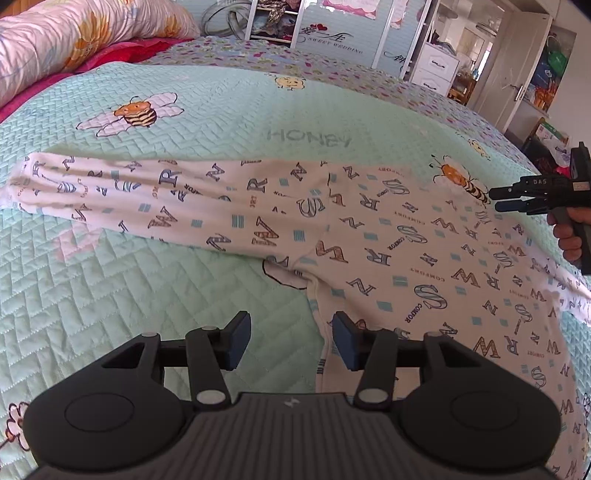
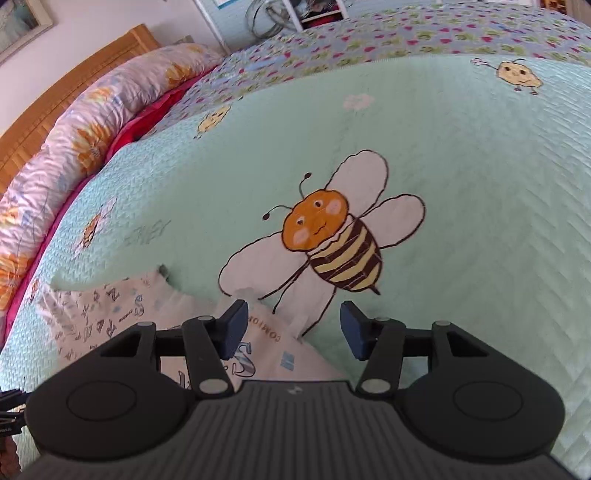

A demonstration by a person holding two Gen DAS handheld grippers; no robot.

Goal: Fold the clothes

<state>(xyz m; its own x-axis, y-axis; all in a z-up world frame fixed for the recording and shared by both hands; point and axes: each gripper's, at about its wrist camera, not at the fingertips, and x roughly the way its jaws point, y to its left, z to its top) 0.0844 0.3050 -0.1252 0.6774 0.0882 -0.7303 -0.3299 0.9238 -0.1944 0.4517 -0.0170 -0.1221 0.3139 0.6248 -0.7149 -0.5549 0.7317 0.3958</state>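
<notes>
L gripper (image 1: 291, 341) jaws partway open, nothing between, over hem of white letter-print garment (image 1: 369, 236) spread flat on mint quilted bedspread (image 1: 110, 280). R gripper (image 2: 291, 330) likewise agape, empty, at garment's corner beside bee print (image 2: 332, 240). Floral pillow (image 1: 66, 40) beyond garment; wardrobe (image 1: 332, 33) past bed.

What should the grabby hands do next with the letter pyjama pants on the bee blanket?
Probably lower both and pinch the cloth. The pants lie spread flat, unfolded, on the blanket. The left gripper hangs open over one leg's edge, and the right gripper hangs open over the cloth's edge. Neither holds anything yet.
</notes>
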